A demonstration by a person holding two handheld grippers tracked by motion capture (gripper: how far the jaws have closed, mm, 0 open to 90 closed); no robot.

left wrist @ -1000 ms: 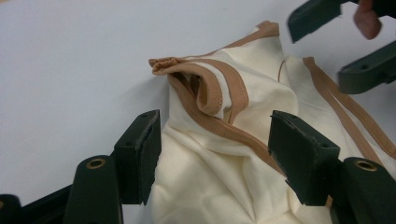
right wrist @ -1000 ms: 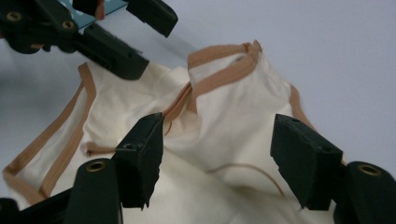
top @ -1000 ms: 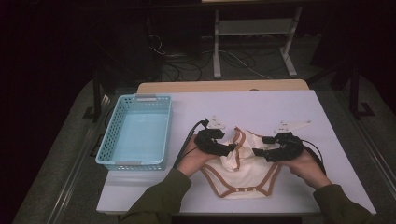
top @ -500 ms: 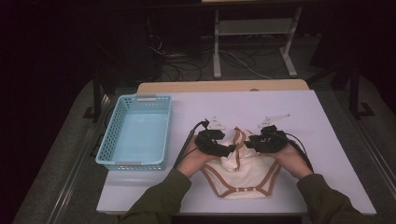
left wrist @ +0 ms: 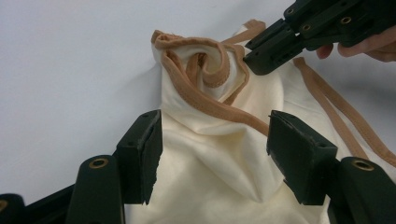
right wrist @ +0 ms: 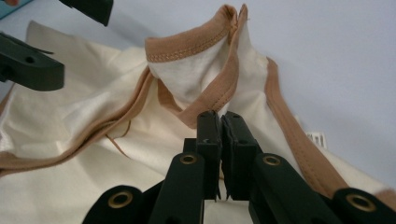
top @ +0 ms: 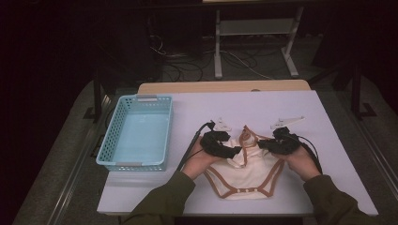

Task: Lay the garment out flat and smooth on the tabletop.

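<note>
A: High view first: where is the garment seen?

B: The cream bodysuit [top: 251, 171] with tan trim is seen lying on the white table [top: 263, 110], low in the frame and a little right of centre. Its snap end is turned toward the bottom edge, and its neck end is bunched up between the two grippers.

A: How is the right gripper [top: 263, 145] set?

B: Its jaws have just been closing and are now seen pressed together. In the right gripper view [right wrist: 219, 122] a thin fold of the cream cloth is pinched between the pads, just below the tan neckline band at the centre of the frame.

A: And the left gripper [top: 238, 151]?

B: In the left gripper view [left wrist: 215, 140] its jaws are held spread, one at lower left and one at lower right, with a raised ridge of the cloth between them. Whether the pads touch the cloth cannot be told. The right gripper's closed tip is shown at upper right, set against the twisted collar.

A: What else is seen on the table?

B: A light blue basket [top: 112, 140] is placed at the left of the high view, well apart from the garment.
</note>
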